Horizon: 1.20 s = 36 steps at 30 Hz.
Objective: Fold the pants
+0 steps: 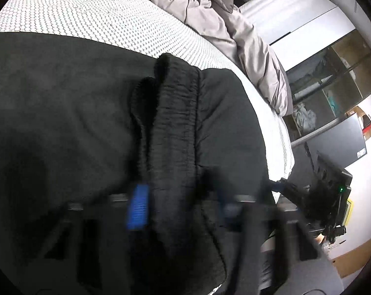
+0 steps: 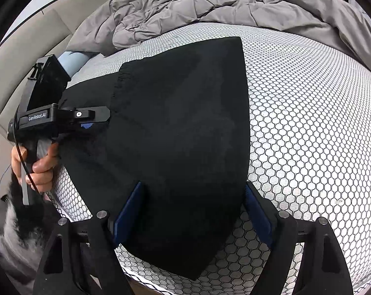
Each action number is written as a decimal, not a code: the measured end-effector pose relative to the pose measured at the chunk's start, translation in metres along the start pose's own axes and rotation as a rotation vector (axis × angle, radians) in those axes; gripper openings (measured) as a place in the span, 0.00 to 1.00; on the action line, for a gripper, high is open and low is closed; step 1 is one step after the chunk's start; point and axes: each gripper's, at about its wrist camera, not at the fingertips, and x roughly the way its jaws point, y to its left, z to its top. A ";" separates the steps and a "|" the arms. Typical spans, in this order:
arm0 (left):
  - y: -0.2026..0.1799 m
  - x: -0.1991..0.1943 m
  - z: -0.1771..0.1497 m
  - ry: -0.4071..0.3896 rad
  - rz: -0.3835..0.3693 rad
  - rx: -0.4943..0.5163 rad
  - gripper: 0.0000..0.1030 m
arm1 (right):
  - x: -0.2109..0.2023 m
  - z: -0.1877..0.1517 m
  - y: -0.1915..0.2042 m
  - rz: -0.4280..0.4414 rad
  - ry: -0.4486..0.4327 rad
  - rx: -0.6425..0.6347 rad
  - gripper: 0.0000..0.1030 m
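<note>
Black pants (image 2: 180, 132) lie folded on the white honeycomb-patterned mattress (image 2: 308, 127). In the left wrist view a ribbed band of the pants (image 1: 175, 132) stands bunched between my left gripper's blue pads (image 1: 137, 206), which hold it; that view is blurred. My left gripper (image 2: 104, 120) also shows at the pants' left edge in the right wrist view, held by a hand (image 2: 40, 169). My right gripper (image 2: 195, 216) is open, its blue pads (image 2: 127, 216) straddling the near end of the pants just above the cloth.
A rumpled grey duvet (image 2: 222, 7) lies along the far side of the bed. A beige headboard (image 2: 18, 56) is at the left. Beside the bed stand open shelves (image 1: 333, 81) and a dark monitor (image 1: 340, 145).
</note>
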 end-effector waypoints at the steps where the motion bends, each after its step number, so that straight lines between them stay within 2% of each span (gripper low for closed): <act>1: -0.002 -0.001 -0.001 -0.011 0.002 0.017 0.19 | -0.002 -0.002 -0.001 0.000 -0.001 0.002 0.80; 6: -0.017 -0.025 -0.007 -0.111 0.019 0.112 0.09 | -0.003 -0.004 -0.003 -0.005 -0.001 0.012 0.80; 10: -0.023 -0.076 -0.005 -0.246 0.050 0.192 0.08 | -0.010 0.001 -0.002 0.028 -0.019 0.048 0.80; 12: -0.007 -0.109 -0.001 -0.315 0.061 0.162 0.07 | -0.012 0.011 0.004 0.061 -0.056 0.062 0.80; 14: 0.014 -0.127 0.003 -0.330 0.087 0.125 0.07 | -0.017 0.015 0.006 0.080 -0.080 0.069 0.81; 16: 0.045 -0.132 0.006 -0.320 0.192 0.063 0.08 | -0.018 0.017 0.007 0.100 -0.088 0.075 0.83; 17: 0.060 -0.127 0.007 -0.282 0.244 0.030 0.08 | -0.016 0.018 0.008 0.103 -0.083 0.076 0.83; 18: 0.075 -0.117 0.006 -0.234 0.285 -0.002 0.11 | -0.013 0.018 0.008 0.097 -0.071 0.072 0.83; 19: 0.082 -0.113 0.005 -0.217 0.294 -0.021 0.19 | -0.010 0.018 0.008 0.084 -0.058 0.065 0.83; 20: 0.084 -0.112 0.003 -0.216 0.287 -0.030 0.19 | -0.006 0.017 0.008 0.073 -0.047 0.064 0.83; 23: 0.075 -0.135 -0.001 -0.280 0.293 0.006 0.38 | 0.001 0.012 0.000 0.079 -0.016 0.086 0.83; 25: 0.063 -0.152 -0.008 -0.350 0.267 0.020 0.56 | 0.003 0.007 -0.007 0.100 -0.001 0.104 0.83; 27: 0.050 -0.169 -0.015 -0.400 0.239 0.027 0.64 | 0.003 0.003 -0.013 0.161 0.006 0.131 0.83; 29: 0.035 -0.175 -0.018 -0.409 0.227 0.049 0.68 | 0.008 0.000 -0.016 0.253 0.025 0.176 0.83; 32: 0.005 -0.163 -0.021 -0.393 0.236 0.092 0.68 | 0.015 0.002 -0.006 0.328 0.036 0.200 0.67; 34: -0.011 -0.141 -0.021 -0.351 0.238 0.117 0.68 | 0.020 0.000 -0.001 0.365 0.055 0.208 0.46; 35: -0.020 -0.130 -0.022 -0.330 0.238 0.136 0.68 | 0.021 -0.001 0.001 0.394 0.054 0.217 0.43; 36: -0.029 -0.119 -0.023 -0.313 0.246 0.159 0.68 | 0.021 -0.003 0.002 0.405 0.044 0.221 0.31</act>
